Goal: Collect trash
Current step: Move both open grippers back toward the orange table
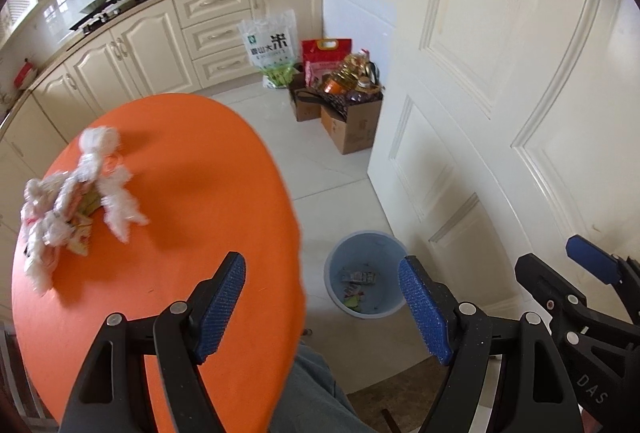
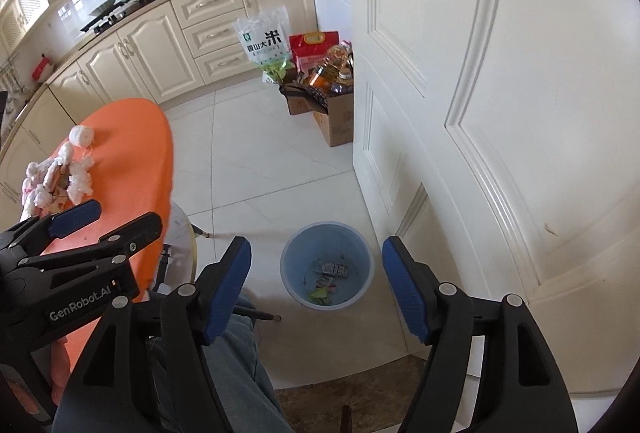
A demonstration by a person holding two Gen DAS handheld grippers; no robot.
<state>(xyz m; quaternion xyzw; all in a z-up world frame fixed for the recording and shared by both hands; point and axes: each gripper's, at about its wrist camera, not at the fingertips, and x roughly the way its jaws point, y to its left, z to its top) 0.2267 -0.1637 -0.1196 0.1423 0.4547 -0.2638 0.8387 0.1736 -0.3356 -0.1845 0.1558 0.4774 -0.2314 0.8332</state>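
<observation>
A heap of crumpled white tissue and shiny plastic wrappers (image 1: 76, 193) is seen lying on the round orange table (image 1: 192, 169), close to its left edge and well apart from both tongs. The left tongs (image 1: 322, 307) are held with their blue-padded jaws apart and nothing between them, above the table's near right edge. The right tongs (image 2: 316, 287) are likewise held apart and empty, and the round pale-blue plastic waste bin (image 2: 290, 253) is framed between their jaws on the white tiled floor (image 2: 260, 161) below. A few small wrappers (image 2: 330, 281) are seen at the bottom of the bin. The bin is placed just beside the cream panelled door (image 2: 520, 113) and off the table's right edge. A trouser leg of the person (image 2: 236, 373) is visible beneath the tongs. Cardboard boxes filled with bottles (image 1: 344, 101) are stood against the door, farther back.
</observation>
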